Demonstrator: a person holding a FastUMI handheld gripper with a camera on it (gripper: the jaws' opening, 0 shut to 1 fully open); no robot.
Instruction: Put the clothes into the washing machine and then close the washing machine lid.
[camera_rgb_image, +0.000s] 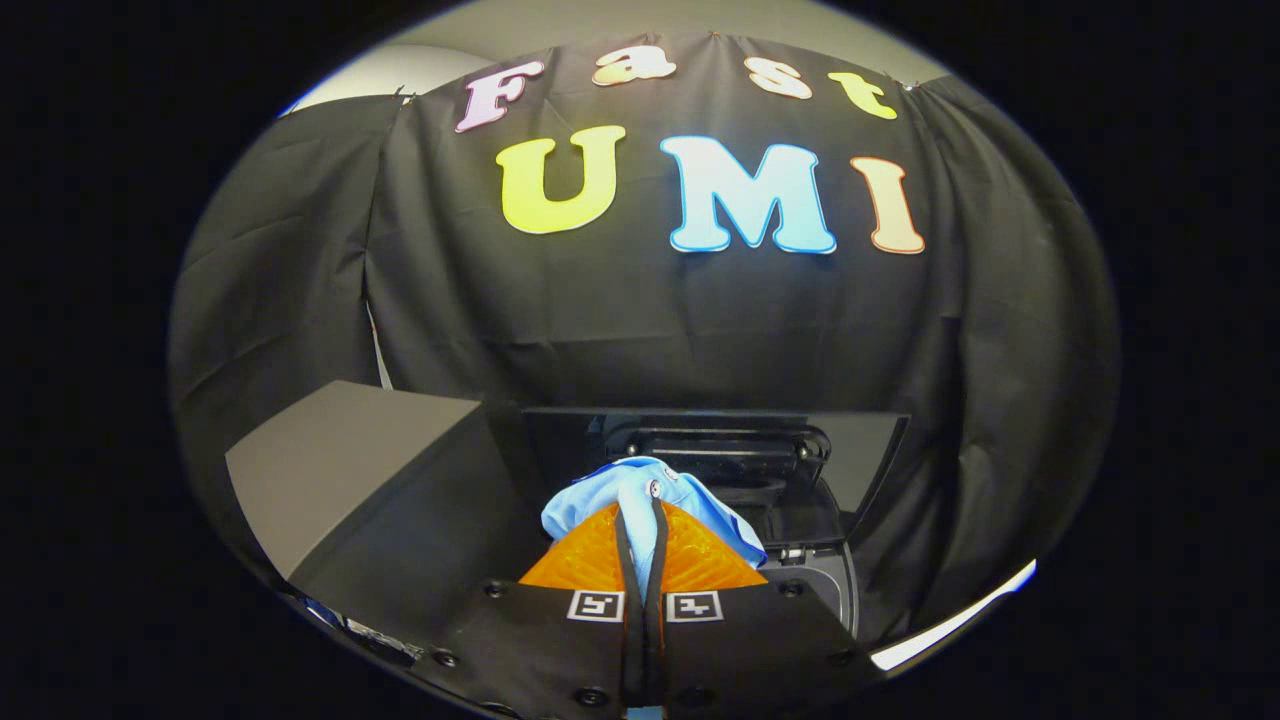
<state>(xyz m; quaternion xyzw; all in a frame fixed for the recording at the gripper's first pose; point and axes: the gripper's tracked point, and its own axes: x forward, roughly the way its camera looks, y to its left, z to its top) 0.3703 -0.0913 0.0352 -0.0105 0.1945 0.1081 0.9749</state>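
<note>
My gripper (641, 510) is shut on a light blue garment (700, 510), pinched between the two orange fingers (585, 560). The cloth bunches up over the fingertips and hangs down on both sides. Just beyond it stands the dark washing machine, its lid (720, 445) raised upright behind the opening. Part of the machine's round rim (845, 590) shows just past the right finger, below the hanging cloth. The drum's inside is hidden by the garment and fingers.
A dark grey box-like surface (350, 460) stands to the left of the machine, close to the left finger. Black booth cloth (640, 330) closes off the back and sides behind the raised lid.
</note>
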